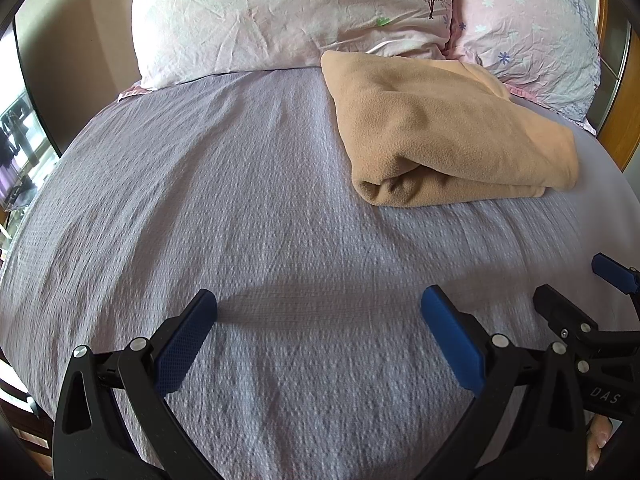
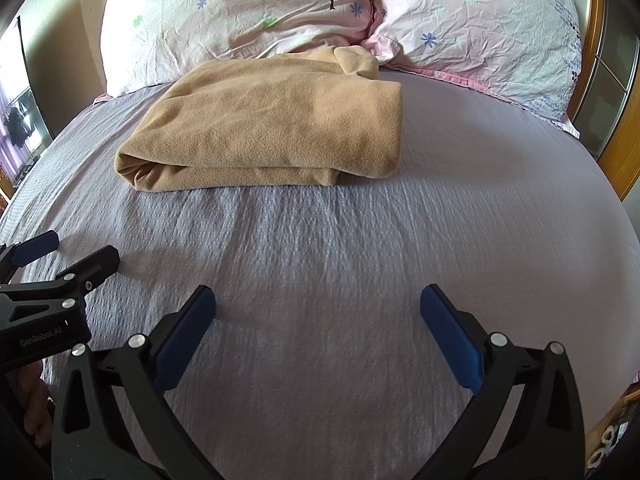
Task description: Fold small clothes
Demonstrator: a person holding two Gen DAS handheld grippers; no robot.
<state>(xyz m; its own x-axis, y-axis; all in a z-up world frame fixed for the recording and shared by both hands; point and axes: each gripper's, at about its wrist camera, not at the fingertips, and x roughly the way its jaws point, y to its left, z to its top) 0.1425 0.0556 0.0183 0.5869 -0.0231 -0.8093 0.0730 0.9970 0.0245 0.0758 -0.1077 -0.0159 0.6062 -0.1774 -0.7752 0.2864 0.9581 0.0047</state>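
A tan fleece garment (image 1: pixel 452 136) lies folded into a thick bundle on the grey bed sheet (image 1: pixel 240 208), its far end against the pillows. It also shows in the right wrist view (image 2: pixel 268 128). My left gripper (image 1: pixel 318 308) is open and empty, low over the sheet well short of the garment. My right gripper (image 2: pixel 318 304) is open and empty, also over bare sheet nearer than the garment. The right gripper shows at the right edge of the left wrist view (image 1: pixel 576 284). The left gripper shows at the left edge of the right wrist view (image 2: pixel 76 250).
Two pale pink flowered pillows (image 1: pixel 288 16) (image 1: pixel 532 32) lie at the head of the bed. A wooden frame with glass panels (image 2: pixel 608 92) stands at the right. A wall and a window (image 1: pixel 20 140) are at the left.
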